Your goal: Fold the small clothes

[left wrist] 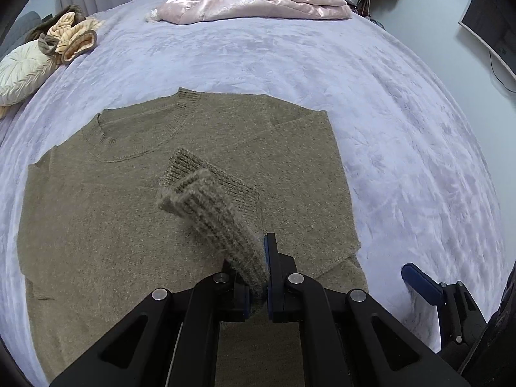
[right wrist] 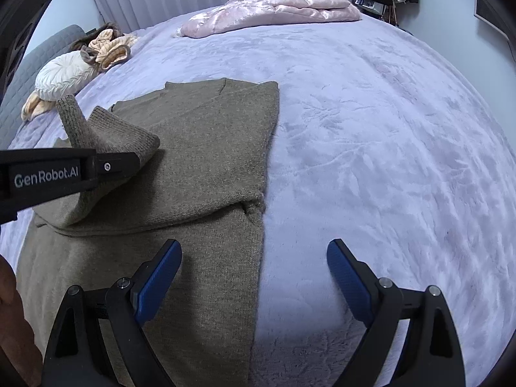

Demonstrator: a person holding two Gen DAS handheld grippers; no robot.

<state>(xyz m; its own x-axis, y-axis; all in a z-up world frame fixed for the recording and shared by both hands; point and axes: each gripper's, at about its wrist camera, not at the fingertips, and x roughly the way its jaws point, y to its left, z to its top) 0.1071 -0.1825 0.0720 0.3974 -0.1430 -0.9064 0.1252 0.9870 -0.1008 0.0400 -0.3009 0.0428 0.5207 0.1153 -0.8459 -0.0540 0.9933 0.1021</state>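
An olive-brown knit sweater [left wrist: 129, 213] lies flat on the lavender bed cover [left wrist: 322, 64], neck toward the far side, its right sleeve folded across the chest. My left gripper [left wrist: 258, 285] is shut on the ribbed cuff [left wrist: 206, 206] of the other sleeve and holds it lifted above the sweater's middle. In the right wrist view the sweater [right wrist: 200, 148] fills the left half, and the left gripper [right wrist: 116, 166] holds the raised sleeve [right wrist: 106, 135]. My right gripper [right wrist: 254, 277] is open and empty, low over the sweater's right edge near the hem.
A pink satin quilt [left wrist: 258, 0] lies at the far side of the bed. A white round cushion [left wrist: 22, 71] and a beige-brown garment [left wrist: 71, 35] lie at the far left. A monitor [left wrist: 493, 29] hangs on the right wall. Bare bed cover [right wrist: 387, 129] spreads right of the sweater.
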